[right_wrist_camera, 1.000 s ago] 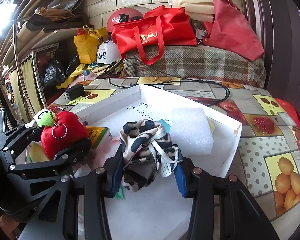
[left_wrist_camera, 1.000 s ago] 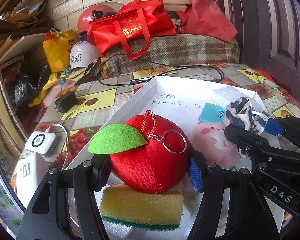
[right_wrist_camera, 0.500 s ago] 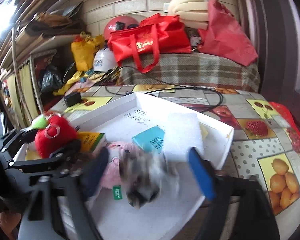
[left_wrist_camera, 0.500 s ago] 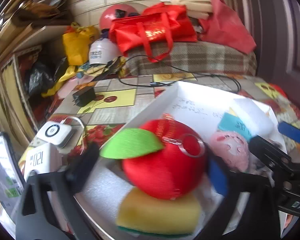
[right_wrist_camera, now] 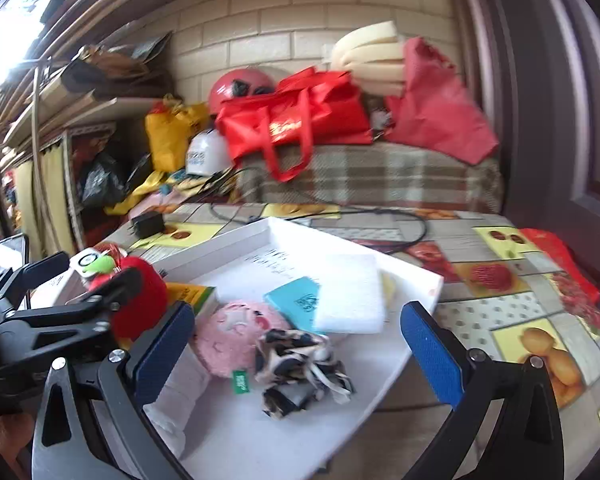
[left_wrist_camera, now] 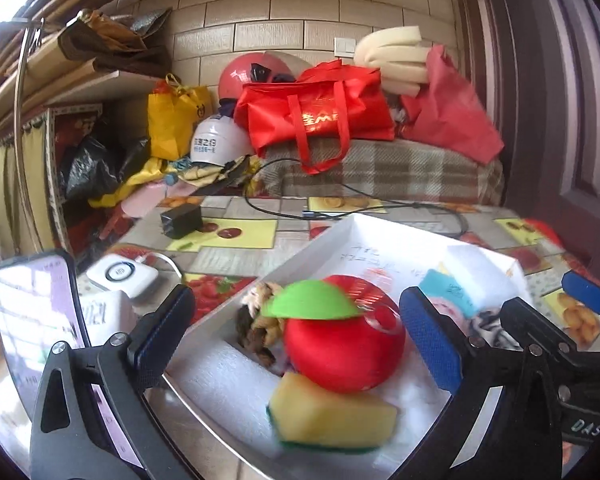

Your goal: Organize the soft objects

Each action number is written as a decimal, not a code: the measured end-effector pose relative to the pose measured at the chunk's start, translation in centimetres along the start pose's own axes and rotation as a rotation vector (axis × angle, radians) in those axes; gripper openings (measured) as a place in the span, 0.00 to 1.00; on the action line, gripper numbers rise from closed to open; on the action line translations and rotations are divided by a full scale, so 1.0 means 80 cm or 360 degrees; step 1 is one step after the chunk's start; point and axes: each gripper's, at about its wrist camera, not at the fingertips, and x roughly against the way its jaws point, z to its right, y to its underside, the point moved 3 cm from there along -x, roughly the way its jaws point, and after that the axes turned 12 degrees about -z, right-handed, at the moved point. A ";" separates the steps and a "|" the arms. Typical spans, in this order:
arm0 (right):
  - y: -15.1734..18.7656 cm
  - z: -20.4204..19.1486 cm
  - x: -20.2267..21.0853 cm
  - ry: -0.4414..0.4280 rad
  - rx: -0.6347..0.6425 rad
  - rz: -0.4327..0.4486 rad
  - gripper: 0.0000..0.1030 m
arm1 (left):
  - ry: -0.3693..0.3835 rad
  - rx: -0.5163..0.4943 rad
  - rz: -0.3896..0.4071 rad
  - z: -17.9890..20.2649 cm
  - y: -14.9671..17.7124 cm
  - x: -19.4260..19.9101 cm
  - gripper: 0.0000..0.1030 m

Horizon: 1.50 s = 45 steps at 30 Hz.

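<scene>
Red plush apple [left_wrist_camera: 342, 350] and patterned cloth [right_wrist_camera: 300, 364] lie released in the white tray [right_wrist_camera: 416, 280]; left claw [left_wrist_camera: 296, 336] and right claw [right_wrist_camera: 296, 344], jaws just opened wide, grip nothing. Sorting looks nearly finished.

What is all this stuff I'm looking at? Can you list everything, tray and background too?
tray: one, white, on the fruit-print table
plush apple: one, red with green leaf, in tray, resting on the sponge
sponge: one, yellow and green, tray's near edge
pink plush: one, mid tray
patterned cloth: one, black and white, beside the pink plush
foam block: one, white, tray's far side
teal card: one, against the foam
red bag: one, on the plaid cover behind
helmets: one white, one red behind it
left gripper: fingers open, around the apple without touching
right gripper: fingers open, cloth lying free
</scene>
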 end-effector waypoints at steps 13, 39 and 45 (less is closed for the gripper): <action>0.029 0.023 0.045 0.0021 -0.0093 0.0015 1.00 | 0.0202 0.0012 0.0042 0.015 0.035 0.063 1.00; 0.104 0.046 0.161 0.0019 -0.0072 0.0031 1.00 | 0.0083 -0.0109 -0.0058 0.076 0.115 0.155 1.00; 0.119 0.045 0.176 0.0045 -0.0050 -0.0066 1.00 | 0.0067 -0.0107 -0.0125 0.081 0.124 0.163 1.00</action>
